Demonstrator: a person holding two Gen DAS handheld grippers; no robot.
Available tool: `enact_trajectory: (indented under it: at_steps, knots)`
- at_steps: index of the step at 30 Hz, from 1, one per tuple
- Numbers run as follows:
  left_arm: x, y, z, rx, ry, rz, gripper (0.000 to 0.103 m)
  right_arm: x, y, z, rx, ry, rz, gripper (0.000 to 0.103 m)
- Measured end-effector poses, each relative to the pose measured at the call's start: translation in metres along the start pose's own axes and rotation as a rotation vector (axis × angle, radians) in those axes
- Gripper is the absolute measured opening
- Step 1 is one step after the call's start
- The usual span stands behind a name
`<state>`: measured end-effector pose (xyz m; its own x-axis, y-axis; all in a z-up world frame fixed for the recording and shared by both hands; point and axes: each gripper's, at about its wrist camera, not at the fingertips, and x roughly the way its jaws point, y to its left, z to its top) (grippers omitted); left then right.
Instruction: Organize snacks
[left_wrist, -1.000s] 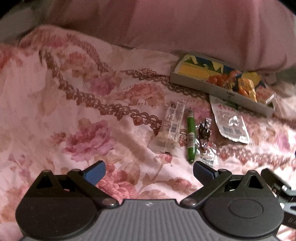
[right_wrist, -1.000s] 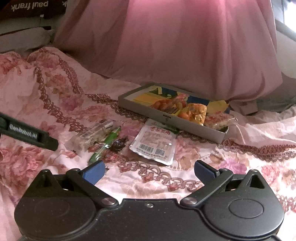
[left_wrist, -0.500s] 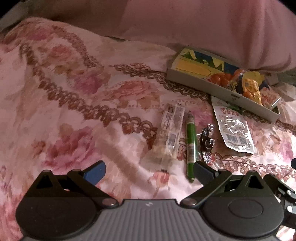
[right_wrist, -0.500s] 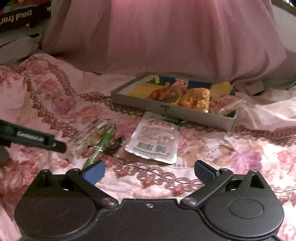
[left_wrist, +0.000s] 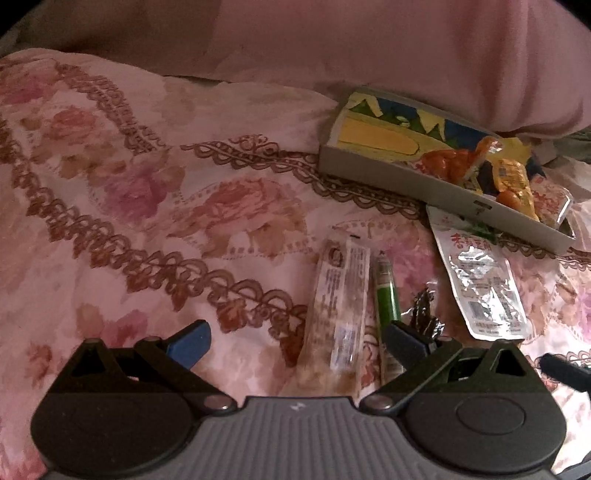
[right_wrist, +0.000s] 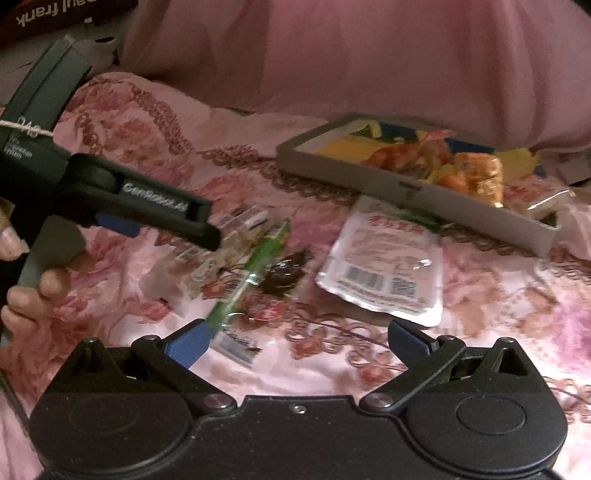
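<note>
1. The left gripper (left_wrist: 295, 341) hovers low over a pink floral bedspread (left_wrist: 155, 206), its blue-tipped fingers spread wide and holding nothing.
2. Between those fingers lies a long clear-wrapped snack stick (left_wrist: 341, 306); just beside it, a thin green snack tube (left_wrist: 386, 295) runs up to the right fingertip.
3. A small dark crinkled foil candy (left_wrist: 424, 317) sits just right of the tube, then a flat silver-white sealed pouch (left_wrist: 480, 280).
4. Behind them rests a shallow grey cardboard tray (left_wrist: 406, 181) holding orange-wrapped snacks (left_wrist: 461, 162).
5. The right gripper (right_wrist: 297, 341) is also open and empty, near the pouch, with the green tube's end beside its left fingertip.
6. A hand (right_wrist: 26, 291) grips the left tool's handle.
</note>
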<state>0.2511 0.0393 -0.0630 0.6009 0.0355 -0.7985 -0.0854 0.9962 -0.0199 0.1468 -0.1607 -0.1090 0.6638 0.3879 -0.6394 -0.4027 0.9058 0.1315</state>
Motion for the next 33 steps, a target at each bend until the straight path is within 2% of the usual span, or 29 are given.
enact_trajectory:
  at_steps: [5, 8, 14, 18, 22, 27, 33]
  knots:
    - [0.008, 0.003, 0.001, 0.014, 0.017, -0.077, 0.103, 0.011, 0.005, 0.001, -0.001, 0.024, 0.019, 0.102]
    - [0.012, 0.007, 0.000, -0.008, 0.026, -0.116, 0.102, 0.015, 0.002, 0.001, 0.026, 0.021, -0.014, 0.101]
    - [0.014, 0.009, -0.001, -0.024, 0.009, -0.135, 0.100, 0.022, -0.012, 0.004, 0.130, 0.025, -0.055, 0.098]
    - [0.016, 0.009, -0.002, -0.021, 0.003, -0.136, 0.093, 0.029, -0.008, 0.006, 0.116, 0.028, -0.056, 0.091]
    - [0.016, 0.009, -0.003, -0.025, -0.002, -0.165, 0.085, 0.032, 0.000, 0.007, 0.072, 0.025, -0.056, 0.088]
    - [0.016, 0.007, -0.003, -0.023, -0.005, -0.188, 0.077, 0.037, -0.003, 0.011, 0.115, 0.023, -0.035, 0.083]
    - [0.020, 0.008, -0.005, -0.030, 0.019, -0.191, 0.060, 0.045, -0.004, 0.015, 0.157, 0.025, -0.017, 0.079]
